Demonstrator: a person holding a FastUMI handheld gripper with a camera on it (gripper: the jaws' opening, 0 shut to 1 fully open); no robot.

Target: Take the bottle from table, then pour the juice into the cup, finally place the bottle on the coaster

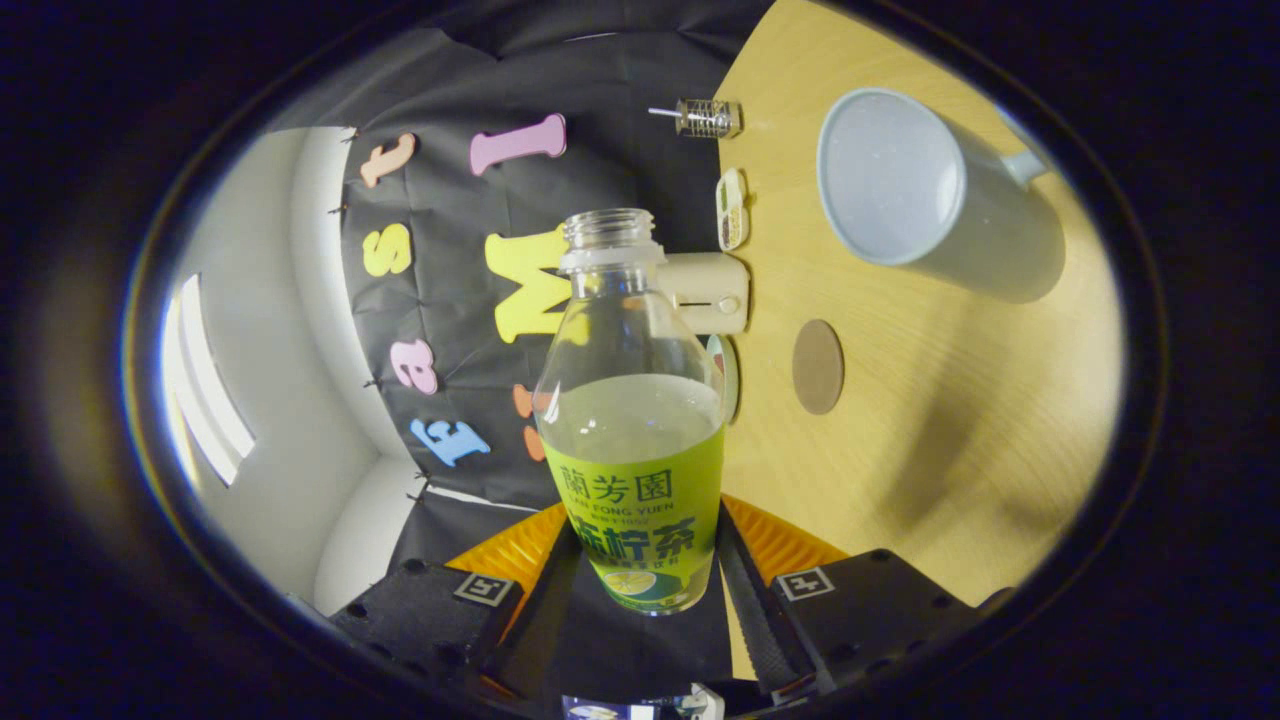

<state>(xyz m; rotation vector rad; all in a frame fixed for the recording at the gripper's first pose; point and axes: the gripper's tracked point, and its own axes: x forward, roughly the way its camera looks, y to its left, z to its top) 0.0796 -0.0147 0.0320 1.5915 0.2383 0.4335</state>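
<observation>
Tool [640, 575] clamped on the uncapped bottle [632, 430], both fingers pressing its labelled sides; bottle part full of pale juice, held off the tabletop [950, 420]; cup [925, 190] beyond it, mouth facing the camera; round coaster [817, 366] between bottle and cup

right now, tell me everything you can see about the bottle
The bottle is clear plastic with a threaded neck, its cap off and mouth open. A green label wraps its lower half, and pale cloudy juice fills it to just above the label. It is held between the fingers of the gripper, which press on its lower sides. The whole view is rolled, so the table stands to one side, with the cup and the round coaster beyond the bottle.
</observation>
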